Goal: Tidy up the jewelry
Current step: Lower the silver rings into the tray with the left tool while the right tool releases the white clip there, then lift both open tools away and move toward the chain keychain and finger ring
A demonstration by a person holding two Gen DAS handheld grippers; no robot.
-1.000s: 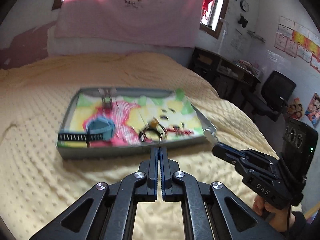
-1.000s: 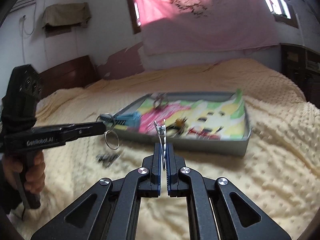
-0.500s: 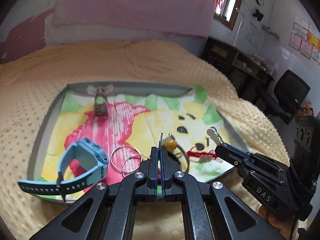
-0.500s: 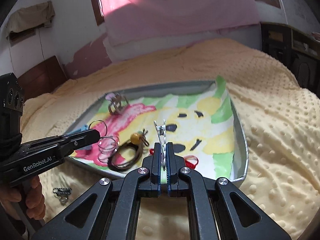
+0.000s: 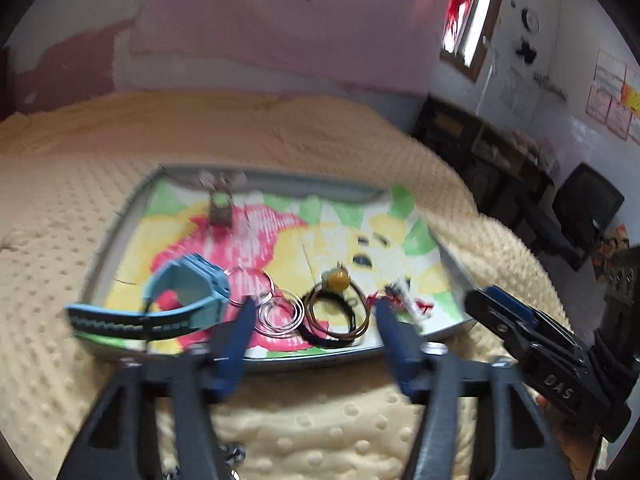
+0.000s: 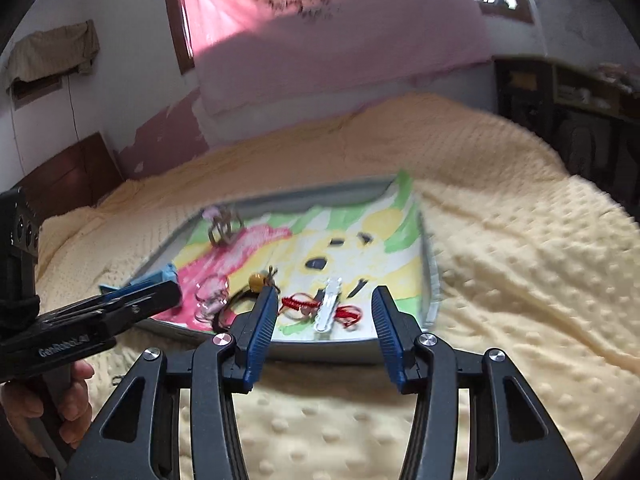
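I have both grippers hovering over the near edge of the grey tray (image 5: pixel 120 220) that sits on the yellow dotted bedspread (image 5: pixel 60 184). The left gripper (image 5: pixel 312 308) has its fingers (image 5: pixel 240 328) spread wide apart, holding nothing. The right gripper (image 6: pixel 324 300) is the same: its fingers (image 6: pixel 386 316) stand well apart with nothing between them.

All the jewelry I can make out lies inside the tray, on a bright cartoon-print liner (image 5: pixel 320 232). In the left wrist view, a blue watch (image 5: pixel 188 288) sits at the near left, its dark strap reaching out over the tray's left rim. Just right of it lie thin silver hoops (image 5: pixel 280 312), overlapping one another. Next to those, right again, is a dark cord bracelet with a yellow bead (image 5: pixel 336 308). A red string piece (image 6: pixel 296 303) lies at the near right, and in the right wrist view a silver hair clip (image 6: pixel 328 308) rests just beside it, pointing away from me, in the gap framed by my right fingers. At the far left of the tray stands a small brownish piece (image 5: pixel 220 208), too blurred for me to name.

A hand (image 6: pixel 60 396) grips the left tool's handle at the left edge of the right wrist view. Both views are smeared, so fine detail is lost.
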